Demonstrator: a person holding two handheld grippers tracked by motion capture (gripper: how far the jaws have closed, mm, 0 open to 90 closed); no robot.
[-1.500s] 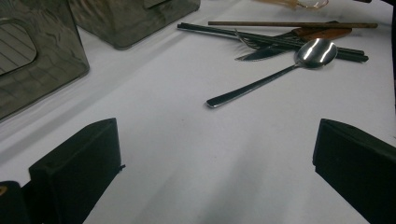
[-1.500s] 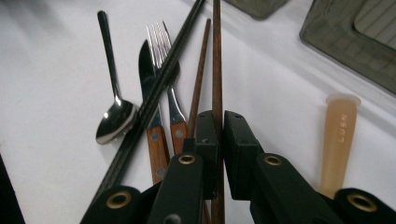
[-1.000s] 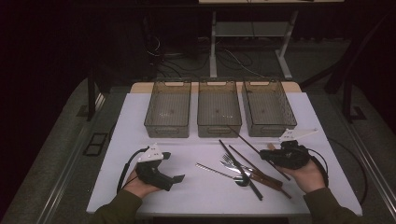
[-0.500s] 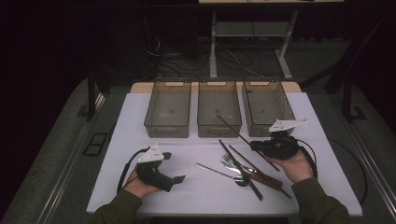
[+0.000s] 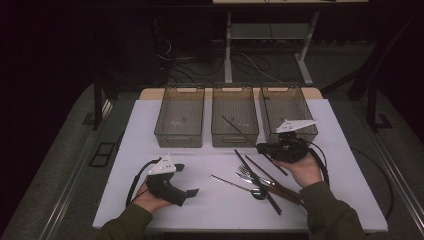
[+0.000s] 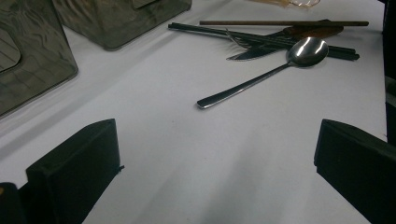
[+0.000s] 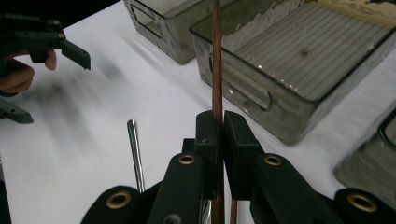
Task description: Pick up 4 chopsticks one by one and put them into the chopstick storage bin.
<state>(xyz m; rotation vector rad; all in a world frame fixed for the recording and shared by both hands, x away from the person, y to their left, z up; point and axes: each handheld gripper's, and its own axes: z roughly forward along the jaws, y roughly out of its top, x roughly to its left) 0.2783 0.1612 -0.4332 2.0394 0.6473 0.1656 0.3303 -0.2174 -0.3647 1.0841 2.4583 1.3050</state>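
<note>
My right gripper is shut on a thin brown chopstick, held above the white table. The stick slants up and left, and its far end reaches over the near wall of the middle bin. To the left, my left gripper rests low over the table with its jaws wide open and nothing between them. A spoon, a fork, a knife and dark chopsticks lie in a loose pile between the two hands.
Three clear smoky bins stand in a row at the back of the table: left, middle, right. The table's front edge is close to both forearms.
My right gripper has lifted and moved up toward the bins with the chopstick, whose far end now hangs over the middle bin. The left hand has stayed put.
</note>
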